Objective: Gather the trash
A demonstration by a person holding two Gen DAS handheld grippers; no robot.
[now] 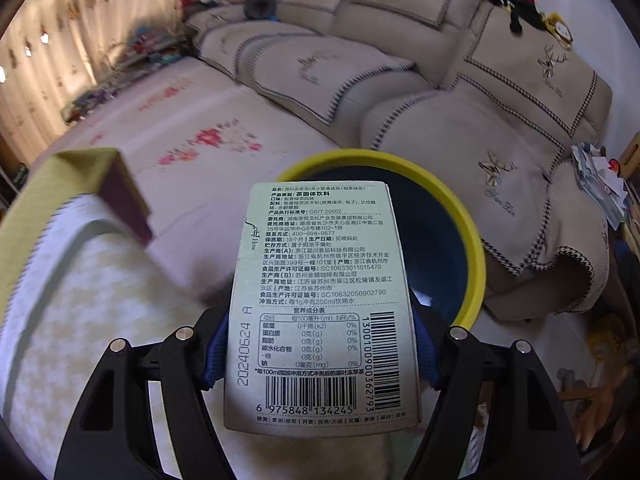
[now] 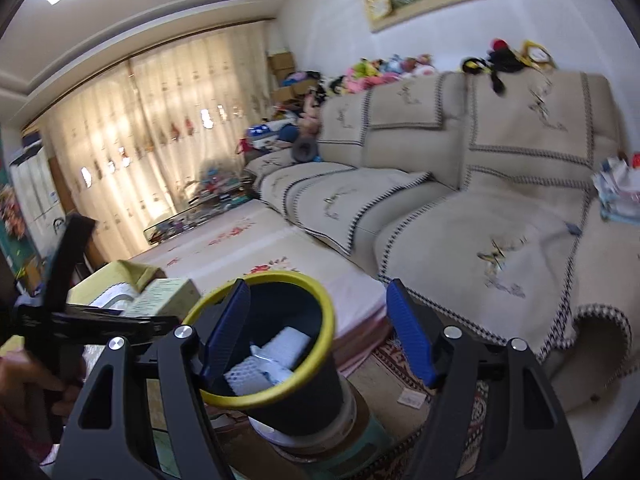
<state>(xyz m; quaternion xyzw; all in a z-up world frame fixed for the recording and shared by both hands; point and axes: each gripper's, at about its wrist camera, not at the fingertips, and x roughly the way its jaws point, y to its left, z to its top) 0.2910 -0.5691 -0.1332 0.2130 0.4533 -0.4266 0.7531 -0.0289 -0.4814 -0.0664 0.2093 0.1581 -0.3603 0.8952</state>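
Left claw [image 1: 320, 354] grips pale carton [image 1: 320, 300] between blue pads, lower centre of frame, over yellow-rimmed bin [image 1: 472, 236]. Right claw [image 2: 316, 334] open, empty, left pad inside bin [image 2: 280, 356] rim; white scraps [image 2: 276, 356] in bin. Sofa [image 2: 480, 200] beyond, upper right.

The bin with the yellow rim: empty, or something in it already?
Not empty. The right wrist view shows white foam netting and crumpled wrapping lying inside the bin. How full it is underneath cannot be told.

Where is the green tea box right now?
In the left wrist view the tea box sits clamped in the left gripper, right in front of the yellow-rimmed bin.
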